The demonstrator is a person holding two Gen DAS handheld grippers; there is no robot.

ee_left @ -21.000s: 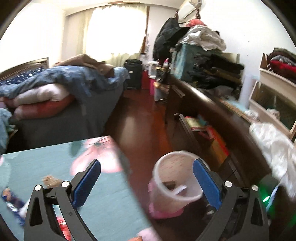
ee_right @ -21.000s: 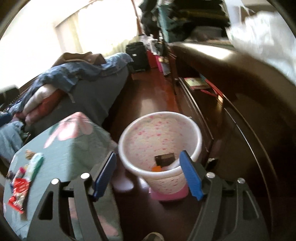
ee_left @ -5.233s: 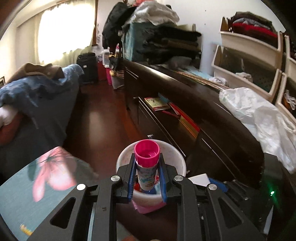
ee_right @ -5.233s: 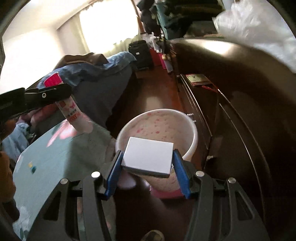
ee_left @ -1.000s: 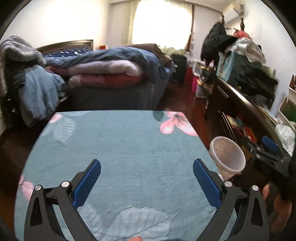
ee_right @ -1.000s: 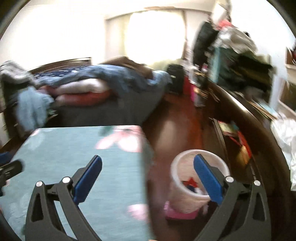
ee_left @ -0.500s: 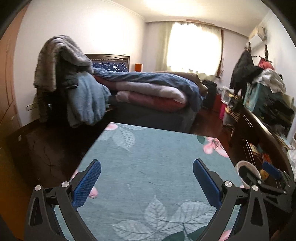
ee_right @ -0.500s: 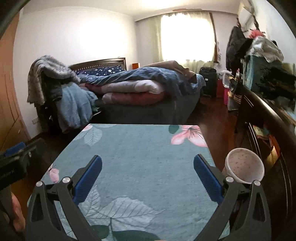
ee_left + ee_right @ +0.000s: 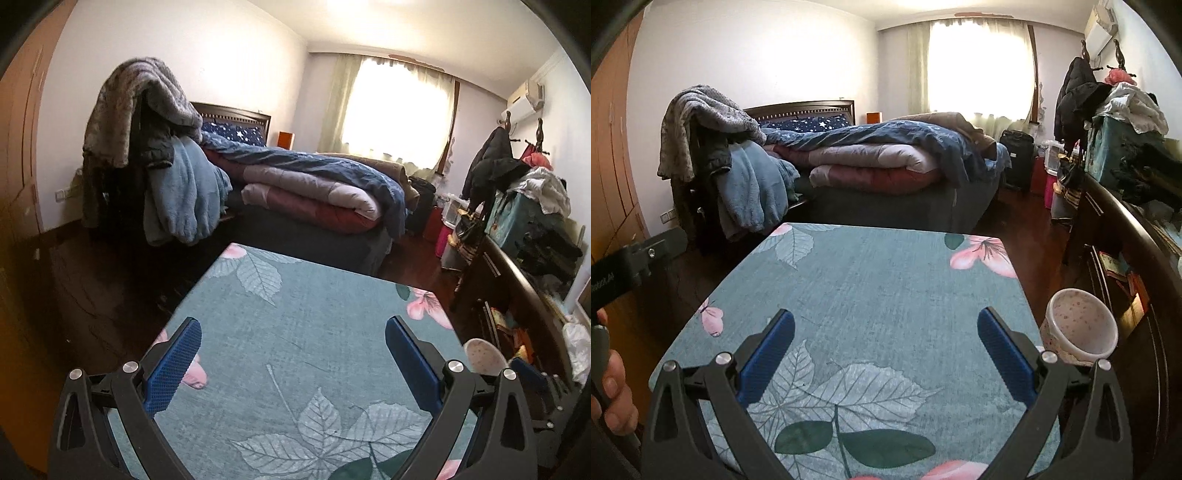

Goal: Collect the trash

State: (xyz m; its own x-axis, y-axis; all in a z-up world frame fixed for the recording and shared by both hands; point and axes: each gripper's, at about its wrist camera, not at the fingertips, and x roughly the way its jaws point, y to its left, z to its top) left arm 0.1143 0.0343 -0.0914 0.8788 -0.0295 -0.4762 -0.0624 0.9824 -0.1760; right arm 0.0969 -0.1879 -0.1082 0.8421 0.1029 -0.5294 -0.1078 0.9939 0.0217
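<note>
The white pink-speckled trash bin (image 9: 1080,330) stands on the floor right of the table; it also shows in the left wrist view (image 9: 484,356), partly hidden by the gripper. My left gripper (image 9: 293,354) is open and empty over the teal leaf-print tablecloth (image 9: 314,314). My right gripper (image 9: 886,349) is open and empty over the same tablecloth (image 9: 886,280). No loose trash shows on the cloth. The bin's contents are hidden from here. The left gripper's body (image 9: 624,266) shows at the left edge of the right wrist view.
A bed (image 9: 886,162) piled with quilts lies beyond the table. A clothes-draped rack (image 9: 147,155) stands at the left. A dark wooden dresser (image 9: 1126,236) stacked with clothes runs along the right wall. Dark wood floor lies between them.
Both grippers have pulled back and risen away from the bin, and now look across the whole table top. Both stay open and empty.
</note>
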